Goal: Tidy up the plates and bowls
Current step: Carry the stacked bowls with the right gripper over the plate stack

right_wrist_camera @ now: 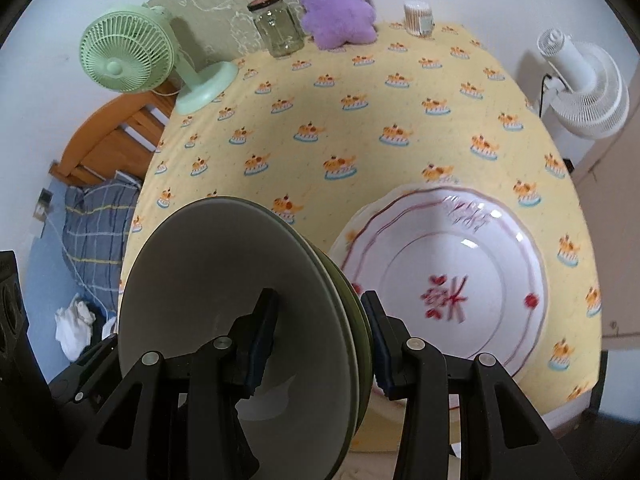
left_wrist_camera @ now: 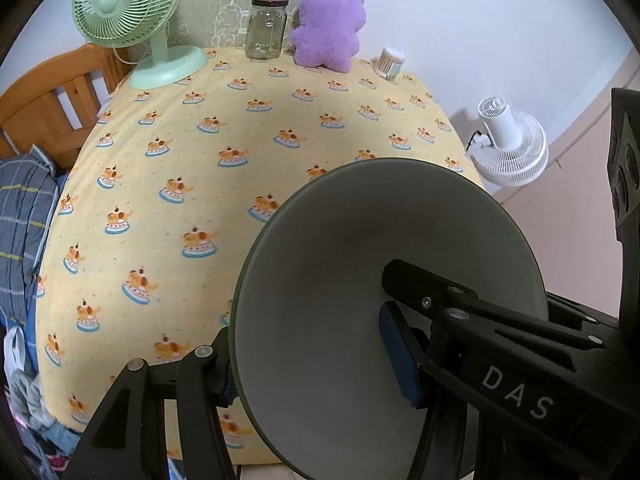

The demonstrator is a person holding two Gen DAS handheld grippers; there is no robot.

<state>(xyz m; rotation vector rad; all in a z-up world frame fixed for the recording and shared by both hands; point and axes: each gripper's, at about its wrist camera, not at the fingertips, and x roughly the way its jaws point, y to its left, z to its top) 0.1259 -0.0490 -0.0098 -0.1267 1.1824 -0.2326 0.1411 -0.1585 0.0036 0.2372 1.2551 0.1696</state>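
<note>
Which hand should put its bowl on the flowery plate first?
Probably the right. The right gripper, jaws clamped on its stacked bowls, is beside the flowered plate. The left gripper's view doesn't show that plate.

Both cams sit right on the grippers, looking steeply down along the fingers at the yellow tablecloth [left_wrist_camera: 192,168]; each has a grey bowl [left_wrist_camera: 360,280] filling the near foreground; both catch the green fan [right_wrist_camera: 132,56], glass jar [right_wrist_camera: 280,26] and purple plush [left_wrist_camera: 328,20] at the far edge.
</note>
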